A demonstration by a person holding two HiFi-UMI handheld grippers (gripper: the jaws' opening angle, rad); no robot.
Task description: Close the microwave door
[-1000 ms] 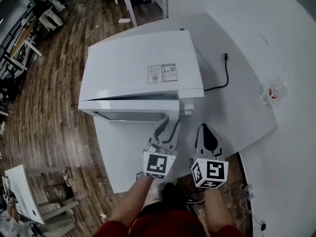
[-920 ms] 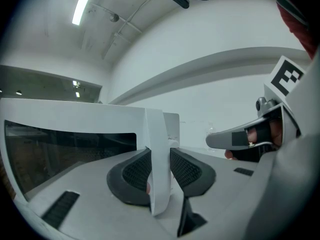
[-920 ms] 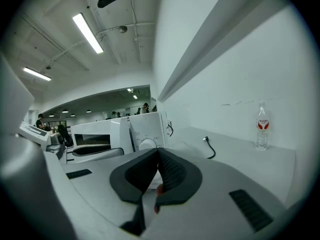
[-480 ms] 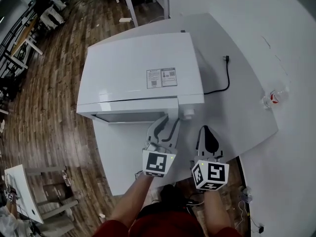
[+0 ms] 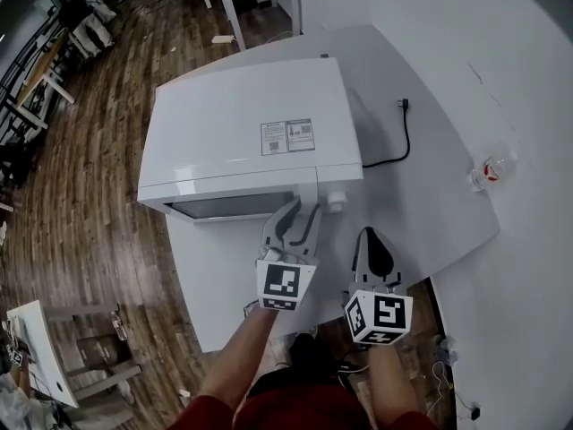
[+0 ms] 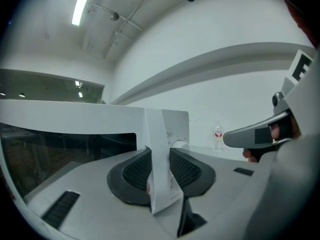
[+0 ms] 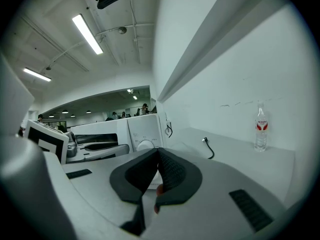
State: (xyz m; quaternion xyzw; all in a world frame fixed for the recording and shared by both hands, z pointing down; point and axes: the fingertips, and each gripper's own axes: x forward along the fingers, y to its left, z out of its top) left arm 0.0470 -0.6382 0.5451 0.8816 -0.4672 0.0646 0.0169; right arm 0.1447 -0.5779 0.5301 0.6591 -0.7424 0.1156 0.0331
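A white microwave (image 5: 251, 133) sits on a white table (image 5: 430, 213), its front facing the person. Its door (image 5: 228, 206), with a dark window, lies against the front or very nearly so; whether it is fully latched cannot be told. The left gripper (image 5: 303, 213) reaches level toward the door's right edge, and its own view shows that thin white edge standing upright between the two ribbed pads, which are narrowed onto it from both sides and clamp it. Just right of that edge is the control panel with a round knob (image 5: 336, 202). The right gripper (image 5: 372, 236) hangs beside the left one, a little nearer the person and apart from the microwave, its jaws brought together with nothing between them. A printed label (image 5: 288, 137) lies on the microwave's top. A black cable (image 5: 407, 141) curls over the table to the right of the microwave, and a clear bottle (image 5: 491, 170) stands near the table's far right edge. A wood floor (image 5: 81, 213) shows to the left.
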